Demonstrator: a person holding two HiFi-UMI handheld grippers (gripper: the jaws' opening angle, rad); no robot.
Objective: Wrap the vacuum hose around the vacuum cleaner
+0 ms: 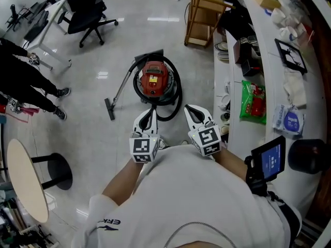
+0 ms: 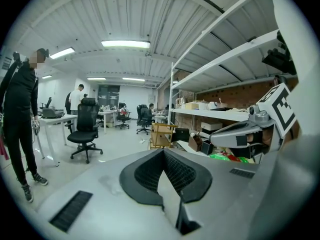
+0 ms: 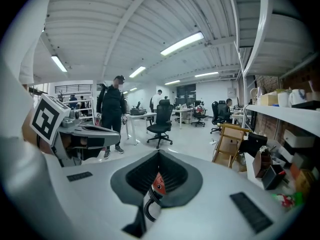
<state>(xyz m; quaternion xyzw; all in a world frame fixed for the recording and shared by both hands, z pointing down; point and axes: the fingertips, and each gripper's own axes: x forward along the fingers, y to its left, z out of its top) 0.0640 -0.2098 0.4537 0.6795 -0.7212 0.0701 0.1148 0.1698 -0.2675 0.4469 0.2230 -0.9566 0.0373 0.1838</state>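
Note:
A red vacuum cleaner stands on the floor ahead of me, its black hose looped round its body. Its metal wand runs to the left and down to a black floor nozzle. My left gripper and right gripper hang side by side above the floor, short of the vacuum, both shut and holding nothing. In the right gripper view, a bit of the red body and the hose shows through the slit below the shut jaws. The left gripper view shows shut jaws and the right gripper beside them.
A white shelf unit with a green packet and boxes runs along the right. A wooden frame stool stands behind the vacuum, and a black office chair at the back left. A person stands at the left, near a round table.

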